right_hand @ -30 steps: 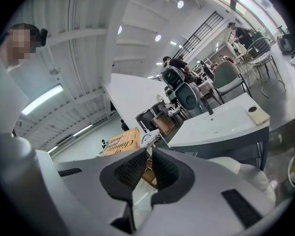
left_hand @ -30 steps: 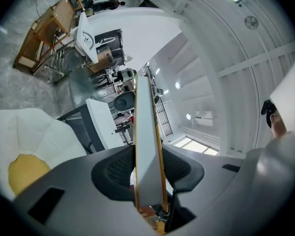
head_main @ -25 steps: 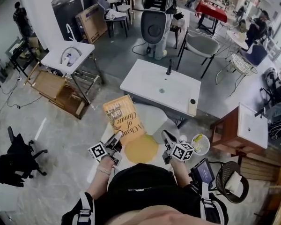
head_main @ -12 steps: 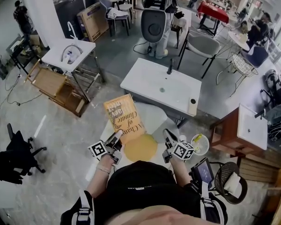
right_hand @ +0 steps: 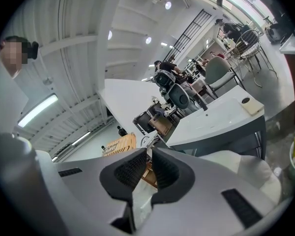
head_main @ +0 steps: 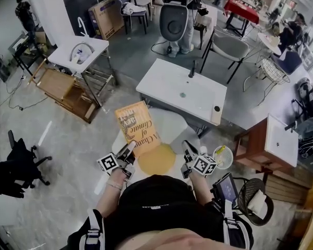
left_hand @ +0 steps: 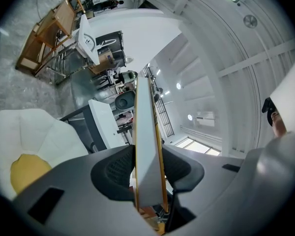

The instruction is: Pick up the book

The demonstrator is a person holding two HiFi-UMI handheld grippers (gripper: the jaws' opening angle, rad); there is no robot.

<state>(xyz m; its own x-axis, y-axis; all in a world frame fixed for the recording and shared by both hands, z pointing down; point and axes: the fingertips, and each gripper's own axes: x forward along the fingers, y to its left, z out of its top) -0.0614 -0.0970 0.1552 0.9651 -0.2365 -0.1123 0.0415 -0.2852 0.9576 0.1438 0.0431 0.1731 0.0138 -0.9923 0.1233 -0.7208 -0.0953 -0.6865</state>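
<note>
An orange book with dark title print is held up off the surface, and my left gripper is shut on its lower edge. In the left gripper view the book stands edge-on between the two pads, white pages and orange cover running up from the left gripper. My right gripper hovers to the right of the book, apart from it, with its jaws together and nothing between them. From the right gripper view the book shows at the left beyond the right gripper.
Below the grippers lies a white egg-shaped cushion with a yellow centre. A white table stands beyond it. A clear cup and a wooden stand with a white top are at the right. A wooden rack is at the left.
</note>
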